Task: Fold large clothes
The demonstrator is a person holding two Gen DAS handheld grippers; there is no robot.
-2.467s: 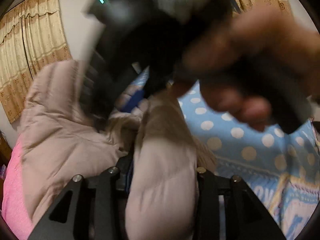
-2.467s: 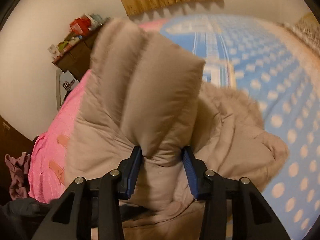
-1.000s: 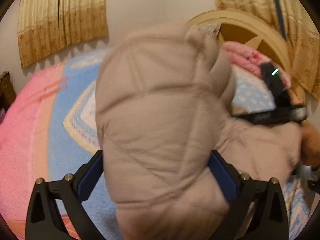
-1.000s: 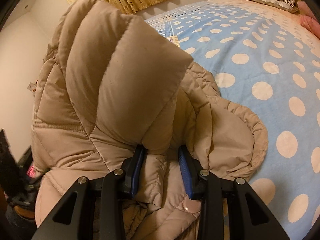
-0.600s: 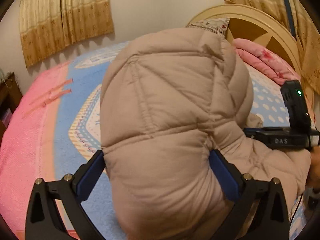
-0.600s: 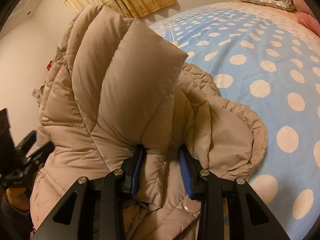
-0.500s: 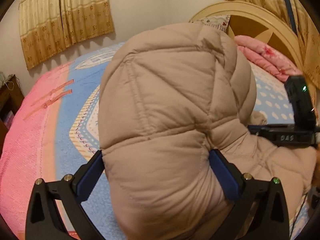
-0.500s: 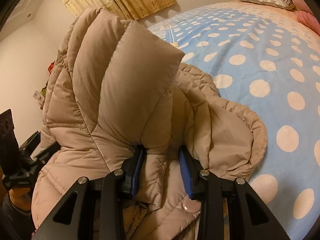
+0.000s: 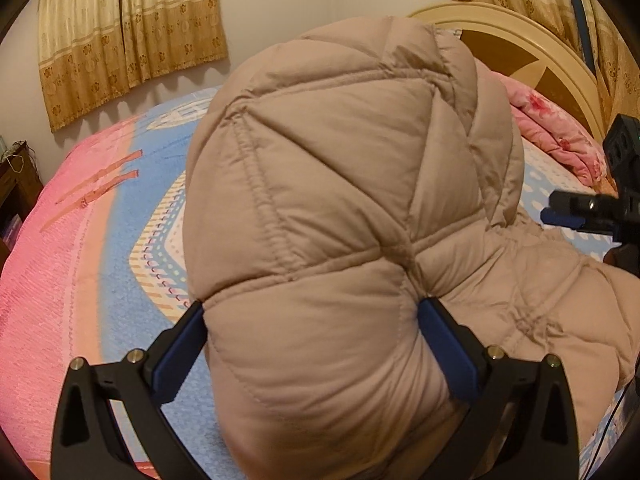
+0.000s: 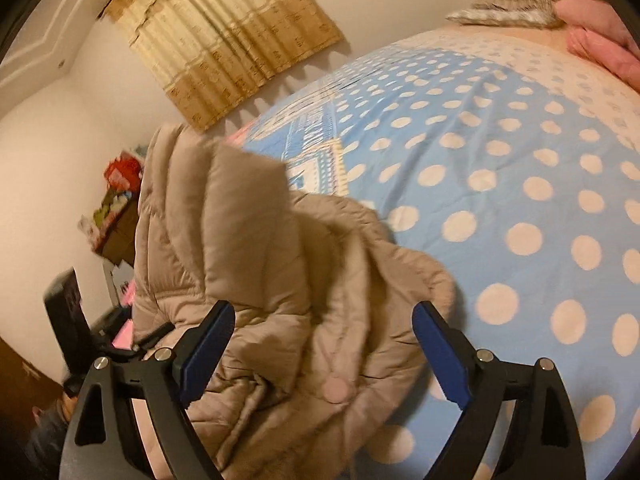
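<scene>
Item: beige quilted down coat (image 9: pixel 328 208), puffy, stitched in diamond panels, lying bunched on the blue bedspread with cream polka dots (image 10: pixel 520 184). One thick fold bulges up toward the left wrist camera and fills most of that view; the rest spreads to the right across the bed.

Left gripper (image 9: pixel 316 328): black frame with blue pads, clamped on the thick quilted fold, both pads pressed into the padding (the fabric swells above and below the grip).

Right gripper (image 10: pixel 324 344): black frame, blue pads, jaws opening and standing wide. The coat's crumpled edge, with a round pale pink snap button (image 10: pixel 337 389), lies between the fingers, but neither pad presses on it. A raised flap of the coat stands upright beyond the left finger, slightly blurred.

Surroundings: pink and blue woven blanket (image 9: pixel 60 240) on the left of the bed; folded pink floral quilt (image 9: pixel 560 140) near the cream arched wooden headboard (image 9: pixel 520 40); patterned pillow (image 10: pixel 508 4) at the head of the bed; yellow patterned curtains (image 9: pixel 128 32) on the wall; dark wooden cabinet (image 10: pixel 116 236) topped with coloured clutter.
</scene>
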